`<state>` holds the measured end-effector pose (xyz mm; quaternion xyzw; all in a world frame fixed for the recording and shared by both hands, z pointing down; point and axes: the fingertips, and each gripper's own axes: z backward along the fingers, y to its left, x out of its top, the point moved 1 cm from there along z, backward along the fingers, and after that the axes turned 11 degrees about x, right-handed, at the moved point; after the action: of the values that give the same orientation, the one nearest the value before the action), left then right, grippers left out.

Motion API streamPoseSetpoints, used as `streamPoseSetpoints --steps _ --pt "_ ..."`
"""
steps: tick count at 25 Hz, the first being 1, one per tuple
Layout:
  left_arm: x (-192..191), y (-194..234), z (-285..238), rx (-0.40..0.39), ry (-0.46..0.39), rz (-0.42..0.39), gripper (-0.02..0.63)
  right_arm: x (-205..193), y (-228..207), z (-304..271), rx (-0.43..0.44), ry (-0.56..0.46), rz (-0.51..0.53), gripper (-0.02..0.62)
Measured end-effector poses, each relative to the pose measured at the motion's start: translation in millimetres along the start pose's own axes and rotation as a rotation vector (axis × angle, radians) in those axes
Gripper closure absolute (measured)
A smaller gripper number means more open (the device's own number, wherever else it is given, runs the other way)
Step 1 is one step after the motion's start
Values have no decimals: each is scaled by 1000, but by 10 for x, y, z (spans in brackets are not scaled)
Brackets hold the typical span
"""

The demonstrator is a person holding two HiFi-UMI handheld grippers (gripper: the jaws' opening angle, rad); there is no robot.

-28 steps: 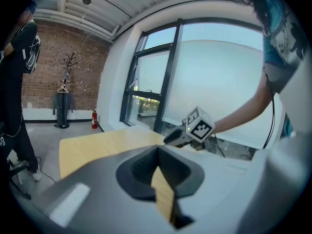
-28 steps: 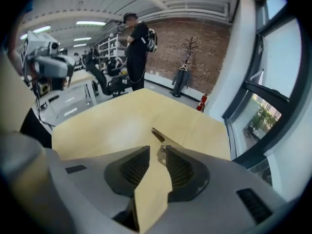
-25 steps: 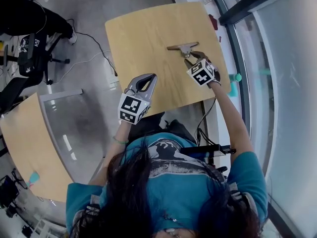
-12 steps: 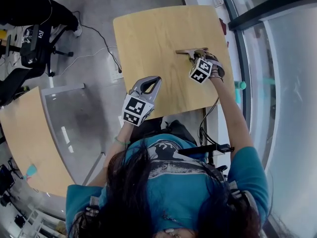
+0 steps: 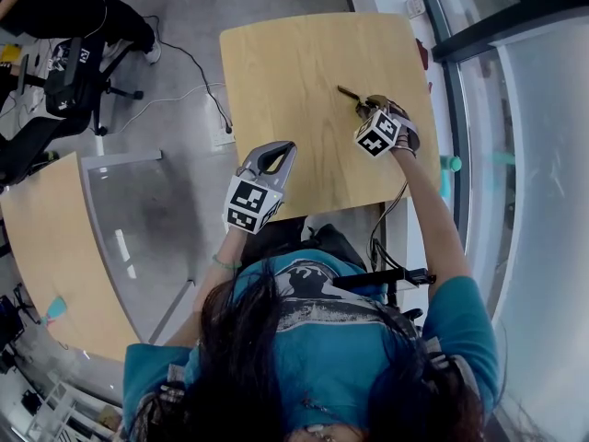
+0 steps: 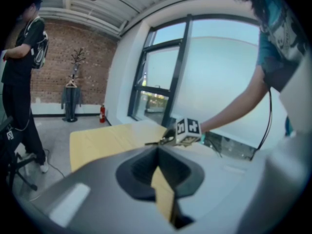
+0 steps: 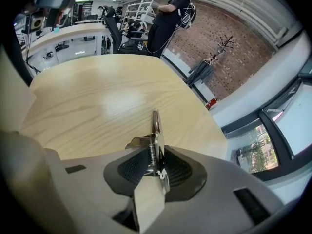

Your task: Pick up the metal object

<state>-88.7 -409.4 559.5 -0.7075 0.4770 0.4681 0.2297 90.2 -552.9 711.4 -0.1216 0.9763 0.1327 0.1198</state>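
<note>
The metal object is a spring clip (image 5: 352,96) near the far right of the round wooden table (image 5: 294,53). My right gripper (image 5: 371,107) points steeply down at it. Its jaws have just been closing, and in the right gripper view the clip (image 7: 155,126) stands on edge between them, spring and lever showing, its long bar reaching out over the table. My left gripper (image 5: 286,147) hovers at the table's near edge, shut with nothing in it. In the left gripper view the clip (image 6: 157,142) is a thin dark strip beside the right gripper's marker cube (image 6: 188,129).
A second wooden table (image 5: 41,247) stands at the lower left. A person in black (image 5: 64,7) and an office chair (image 5: 69,76) are at the upper left, with a cable (image 5: 198,86) on the floor. A glass wall (image 5: 515,155) runs along the right.
The right gripper came down over the clip and its jaws closed round it. The clip, flat on the table before, now stands on edge. The left gripper has shifted only slightly.
</note>
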Motion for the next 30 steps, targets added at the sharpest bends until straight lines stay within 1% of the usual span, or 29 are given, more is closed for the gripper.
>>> streamPoseSetpoints --steps 2,6,15,20,24,30 --pt "-23 -24 34 3 0 -1 603 -12 72 86 6 -18 -26 505" --pt "-35 -112 95 -3 -2 -13 603 -75 251 259 38 -56 -105 506" --pt "-61 -549 261 -34 -22 -50 603 -340 848 877 88 -169 -254 506" --pt "-113 -913 412 -54 -30 -71 603 -599 1258 1301 95 -239 -355 506" --pt "-171 -1283 578 -67 -45 -86 603 -867 1634 1652 89 -298 -428 506" --pt "-362 -1894 936 -52 -65 -94 603 -1244 2285 2142 84 -401 -518 506"
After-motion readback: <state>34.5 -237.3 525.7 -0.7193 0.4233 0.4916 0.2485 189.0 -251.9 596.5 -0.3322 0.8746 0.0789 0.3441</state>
